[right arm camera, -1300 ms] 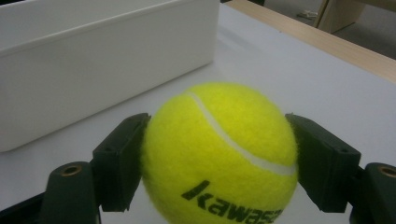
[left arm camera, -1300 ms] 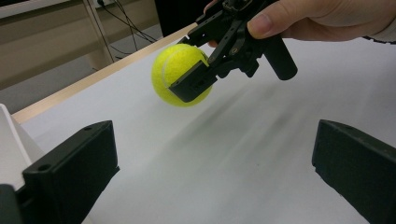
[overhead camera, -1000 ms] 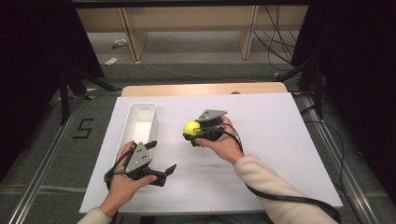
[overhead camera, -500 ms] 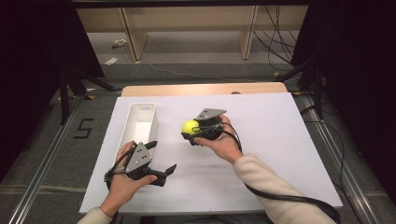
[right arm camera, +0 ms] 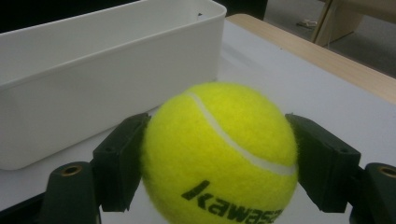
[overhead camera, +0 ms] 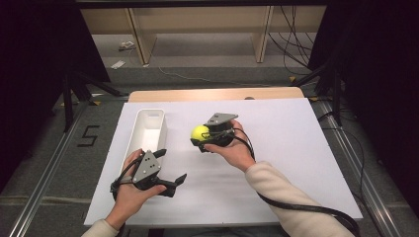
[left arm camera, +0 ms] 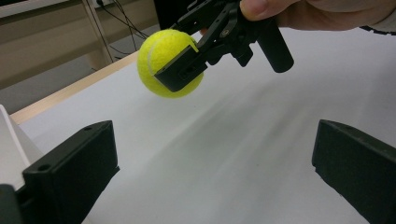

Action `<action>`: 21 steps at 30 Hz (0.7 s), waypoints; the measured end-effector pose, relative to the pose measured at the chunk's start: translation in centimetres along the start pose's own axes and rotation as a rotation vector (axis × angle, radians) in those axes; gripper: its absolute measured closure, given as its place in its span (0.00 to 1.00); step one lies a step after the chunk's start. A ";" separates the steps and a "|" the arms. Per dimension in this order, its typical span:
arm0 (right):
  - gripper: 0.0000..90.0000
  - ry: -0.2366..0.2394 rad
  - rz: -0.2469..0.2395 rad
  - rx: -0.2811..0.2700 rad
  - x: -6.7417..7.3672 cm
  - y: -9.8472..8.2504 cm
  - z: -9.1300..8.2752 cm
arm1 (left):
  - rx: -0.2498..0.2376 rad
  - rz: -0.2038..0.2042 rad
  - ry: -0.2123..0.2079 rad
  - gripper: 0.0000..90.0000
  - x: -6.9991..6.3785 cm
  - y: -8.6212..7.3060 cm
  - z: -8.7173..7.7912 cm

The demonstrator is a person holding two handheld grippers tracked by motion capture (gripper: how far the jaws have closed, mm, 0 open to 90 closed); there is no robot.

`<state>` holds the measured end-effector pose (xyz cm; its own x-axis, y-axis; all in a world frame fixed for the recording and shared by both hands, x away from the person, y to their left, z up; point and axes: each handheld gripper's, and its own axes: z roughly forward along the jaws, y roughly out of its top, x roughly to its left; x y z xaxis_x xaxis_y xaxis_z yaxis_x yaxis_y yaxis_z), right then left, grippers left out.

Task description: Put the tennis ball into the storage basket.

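Tennis ball clamped between jaws of right gripper, lifted off white bench. White bin just ahead of and left of those jaws, long axis running away. Left gripper spread empty, farther back.

Even overhead light, dark surroundings, soft shadows, slight blur in close views.

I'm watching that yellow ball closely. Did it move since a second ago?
No. In the high view the tennis ball, clamped in the right gripper, sits just right of the white bin, the same gap as before.
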<state>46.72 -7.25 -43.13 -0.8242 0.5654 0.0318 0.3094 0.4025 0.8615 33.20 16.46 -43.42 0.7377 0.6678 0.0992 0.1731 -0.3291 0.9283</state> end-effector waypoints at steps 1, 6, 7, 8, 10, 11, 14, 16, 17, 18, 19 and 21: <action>0.29 -0.002 -0.001 0.001 0.0 0.0 0.0 | 0.000 -0.001 -0.002 0.00 0.0 0.0 0.0; 0.29 -0.002 -0.001 0.003 0.1 0.3 0.1 | -0.001 -0.001 -0.001 0.00 0.0 0.0 0.0; 0.29 -0.002 -0.006 0.001 0.1 0.3 0.1 | -0.001 0.000 -0.001 0.00 0.0 0.0 0.0; 0.29 -0.002 -0.006 0.001 0.1 0.3 0.1 | -0.002 -0.001 -0.001 0.00 0.0 0.0 0.0; 0.29 -0.002 -0.009 0.002 0.2 0.4 0.2 | -0.001 0.000 -0.001 0.00 0.0 0.0 0.0; 0.29 -0.002 -0.013 -0.001 0.2 0.6 0.2 | -0.002 -0.001 -0.001 0.00 0.0 0.0 0.0; 0.29 -0.005 -0.013 0.002 0.2 0.8 0.2 | -0.002 -0.001 -0.002 0.00 0.0 0.0 0.0; 0.29 -0.004 -0.015 0.001 0.3 1.0 0.2 | -0.002 -0.001 -0.002 0.00 0.0 0.0 0.0; 0.29 -0.004 -0.019 0.000 0.3 1.1 0.3 | -0.002 -0.005 -0.002 0.00 0.0 0.0 0.0; 0.29 -0.005 -0.018 0.001 0.4 1.2 0.3 | -0.002 -0.005 -0.002 0.00 0.0 0.0 0.0; 0.29 -0.005 -0.018 0.001 0.4 1.2 0.3 | -0.003 -0.005 -0.002 0.00 0.0 0.0 0.0; 0.29 -0.005 -0.025 -0.003 0.4 1.3 0.4 | -0.003 -0.005 -0.002 0.00 0.0 0.0 0.0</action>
<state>46.98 -6.24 -42.17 -0.8294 0.5586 0.0081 0.2876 0.4145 0.8634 33.20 16.45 -43.41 0.7383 0.6679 0.0935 0.1748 -0.3235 0.9299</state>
